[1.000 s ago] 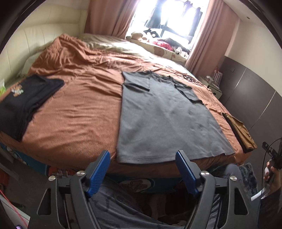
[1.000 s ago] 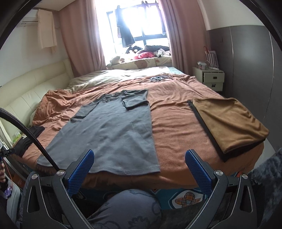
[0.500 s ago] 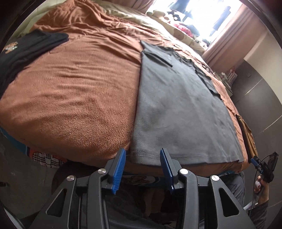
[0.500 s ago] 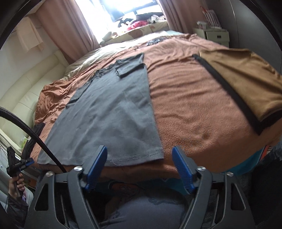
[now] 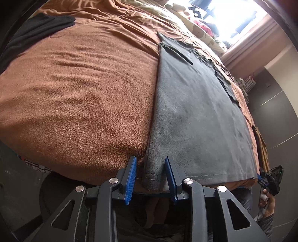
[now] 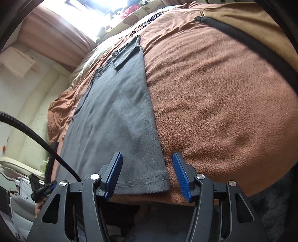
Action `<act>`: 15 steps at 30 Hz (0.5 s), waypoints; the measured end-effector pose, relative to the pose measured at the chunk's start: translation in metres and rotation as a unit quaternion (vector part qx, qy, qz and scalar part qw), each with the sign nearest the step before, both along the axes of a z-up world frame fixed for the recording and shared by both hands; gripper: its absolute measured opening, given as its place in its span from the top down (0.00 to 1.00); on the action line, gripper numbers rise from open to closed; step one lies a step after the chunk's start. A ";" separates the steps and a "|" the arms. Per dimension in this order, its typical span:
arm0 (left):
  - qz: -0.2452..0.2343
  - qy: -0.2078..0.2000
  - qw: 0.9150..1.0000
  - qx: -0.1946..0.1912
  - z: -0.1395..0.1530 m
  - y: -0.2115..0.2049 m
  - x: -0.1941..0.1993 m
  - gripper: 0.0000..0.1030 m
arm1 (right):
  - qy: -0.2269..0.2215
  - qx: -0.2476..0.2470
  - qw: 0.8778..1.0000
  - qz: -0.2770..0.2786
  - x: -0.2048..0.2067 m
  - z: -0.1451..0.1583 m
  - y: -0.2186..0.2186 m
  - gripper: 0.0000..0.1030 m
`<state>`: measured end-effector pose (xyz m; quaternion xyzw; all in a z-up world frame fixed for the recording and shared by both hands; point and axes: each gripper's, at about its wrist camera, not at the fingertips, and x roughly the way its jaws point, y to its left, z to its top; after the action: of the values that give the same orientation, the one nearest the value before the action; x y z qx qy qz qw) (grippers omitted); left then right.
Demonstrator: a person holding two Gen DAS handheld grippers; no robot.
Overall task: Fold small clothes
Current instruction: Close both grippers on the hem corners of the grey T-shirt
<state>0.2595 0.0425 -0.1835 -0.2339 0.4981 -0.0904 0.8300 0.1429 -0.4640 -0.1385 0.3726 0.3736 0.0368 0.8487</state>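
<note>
The grey T-shirt [image 5: 195,111] is being shown laid flat, sleeves folded inward, on the brown fleece blanket [image 5: 83,93], its hem lying along the near edge of the bed; all places below are being given relative to this shirt. Nearest the camera, the left gripper [image 5: 150,176] is being presented at the shirt's near left hem corner, its blue pads standing apart with the corner between them and not yet pinched. The right gripper [image 6: 147,175] is being presented likewise at the near right hem corner, its jaws set wider, one pad over the cloth and the other just past the shirt's side edge, over the blanket. The step in hand is being judged as the taking of both hem corners for a lengthwise fold toward the collar. For a clean result, only the shirt's layers are being advised to be pinched, the fleece beneath being left out of the bite; both corners should be closed on and lifted together, so that the hem is being kept straight. Beyond the shirt's left side, a black garment [image 5: 33,35] is lying well apart; beyond its right side, a tan garment with a black edge [image 6: 251,24] is lying, also apart. Farthest off, past the collar, the bright window [image 5: 231,14] is being seen.
</note>
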 end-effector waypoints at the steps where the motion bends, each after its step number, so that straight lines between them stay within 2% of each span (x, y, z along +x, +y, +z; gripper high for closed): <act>1: 0.002 0.000 1.000 -0.005 -0.001 0.002 0.000 0.68 | -0.002 0.015 1.000 0.001 -0.001 -0.003 -0.001 0.47; 7: 0.013 -0.004 1.000 -0.023 -0.002 0.005 -0.005 0.68 | -0.021 0.085 0.996 0.006 -0.012 -0.019 -0.004 0.47; 13: 0.027 0.000 0.997 -0.069 -0.004 0.016 -0.018 0.67 | -0.042 0.100 0.994 -0.023 -0.011 -0.027 -0.007 0.47; 15: 0.034 0.001 0.995 -0.090 -0.007 0.021 -0.023 0.67 | -0.046 0.101 0.993 -0.034 -0.011 -0.028 -0.007 0.54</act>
<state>0.2369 0.0632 -0.1902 -0.3247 0.4809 -0.1063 0.8074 0.1321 -0.4712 -0.1665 0.4669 0.3151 0.0625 0.8239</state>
